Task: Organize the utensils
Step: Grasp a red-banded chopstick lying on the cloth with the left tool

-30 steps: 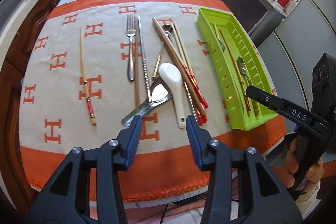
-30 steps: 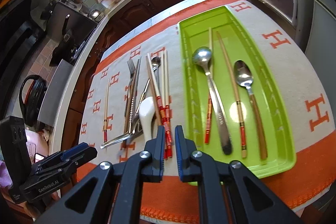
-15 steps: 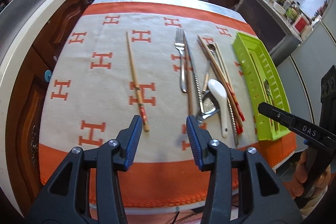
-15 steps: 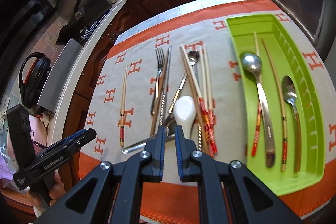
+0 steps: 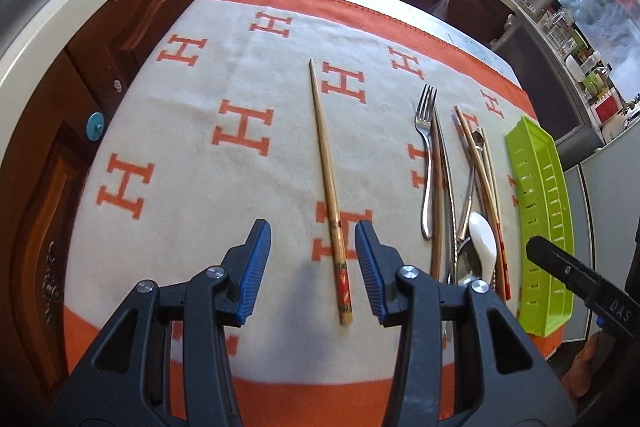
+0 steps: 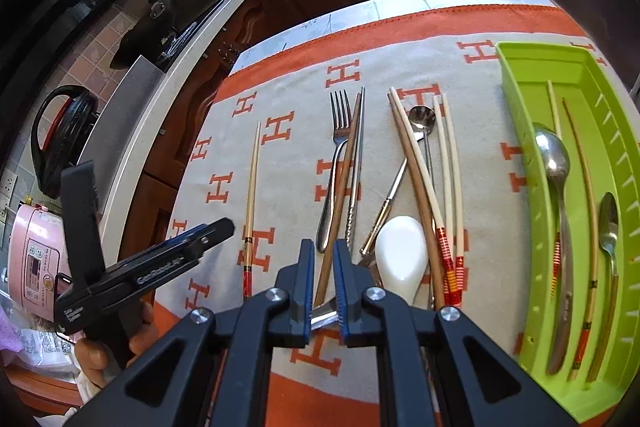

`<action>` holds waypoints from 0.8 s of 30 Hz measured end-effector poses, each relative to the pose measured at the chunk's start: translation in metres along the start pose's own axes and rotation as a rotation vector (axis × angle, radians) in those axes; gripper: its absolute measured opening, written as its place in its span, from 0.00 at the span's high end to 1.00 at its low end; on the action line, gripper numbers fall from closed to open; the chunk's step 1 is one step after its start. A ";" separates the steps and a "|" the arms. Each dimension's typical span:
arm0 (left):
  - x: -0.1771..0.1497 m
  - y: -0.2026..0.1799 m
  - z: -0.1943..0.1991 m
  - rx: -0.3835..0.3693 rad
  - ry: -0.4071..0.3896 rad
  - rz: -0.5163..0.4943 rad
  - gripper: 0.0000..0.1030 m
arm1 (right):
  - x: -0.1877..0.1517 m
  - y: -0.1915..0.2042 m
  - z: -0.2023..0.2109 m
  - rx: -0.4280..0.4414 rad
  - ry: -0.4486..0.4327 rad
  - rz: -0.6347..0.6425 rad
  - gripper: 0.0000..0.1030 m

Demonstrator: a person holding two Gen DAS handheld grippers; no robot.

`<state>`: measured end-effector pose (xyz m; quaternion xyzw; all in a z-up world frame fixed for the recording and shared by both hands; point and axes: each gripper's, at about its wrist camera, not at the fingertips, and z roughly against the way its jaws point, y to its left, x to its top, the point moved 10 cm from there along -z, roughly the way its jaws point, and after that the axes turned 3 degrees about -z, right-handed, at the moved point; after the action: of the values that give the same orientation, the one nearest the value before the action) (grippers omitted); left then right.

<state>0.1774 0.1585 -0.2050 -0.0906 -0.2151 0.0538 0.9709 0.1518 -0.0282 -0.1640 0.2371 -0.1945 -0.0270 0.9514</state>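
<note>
I am holding my left gripper (image 5: 312,263) half open over the near edge of the cloth (image 5: 200,155), with nothing between its pads. The lone chopstick (image 5: 329,199) is lying straight ahead, its red painted butt end sitting between my open fingers, below them and not touched. It is running away from me toward the far side of the table, well apart from the other utensils.

I am judging it light, stiff and thin, so it is likely to roll on the soft cloth or pivot if I pinch it at the very end. The lacquered butt looks slick; I am favouring a hold just beyond the painted band, where the bare wood is thickest, with the pads crossing the stick squarely and pressing down into the cloth.

My right gripper (image 6: 322,275) is nearly closed and empty, hanging above the near ends of the pile: fork (image 6: 334,171), white spoon (image 6: 400,259), several chopsticks. Farther right the green tray (image 6: 516,99) is already holding two spoons and two chopsticks, so that is where this stick is presumably going.
</note>
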 end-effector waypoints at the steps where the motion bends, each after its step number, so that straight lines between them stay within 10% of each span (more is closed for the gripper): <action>1: 0.003 -0.002 -0.007 0.001 0.006 -0.004 0.61 | 0.001 0.000 -0.002 0.001 0.002 0.001 0.90; 19: 0.022 -0.022 -0.072 0.187 0.048 -0.126 0.61 | 0.018 0.004 -0.042 -0.014 0.041 0.076 0.90; 24: 0.023 -0.017 -0.068 0.167 0.026 -0.101 0.96 | 0.025 0.003 -0.064 -0.027 0.061 0.063 0.90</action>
<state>0.2287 0.1347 -0.2530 0.0011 -0.2017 0.0212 0.9792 0.1999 -0.0012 -0.2061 0.2185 -0.1725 0.0075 0.9605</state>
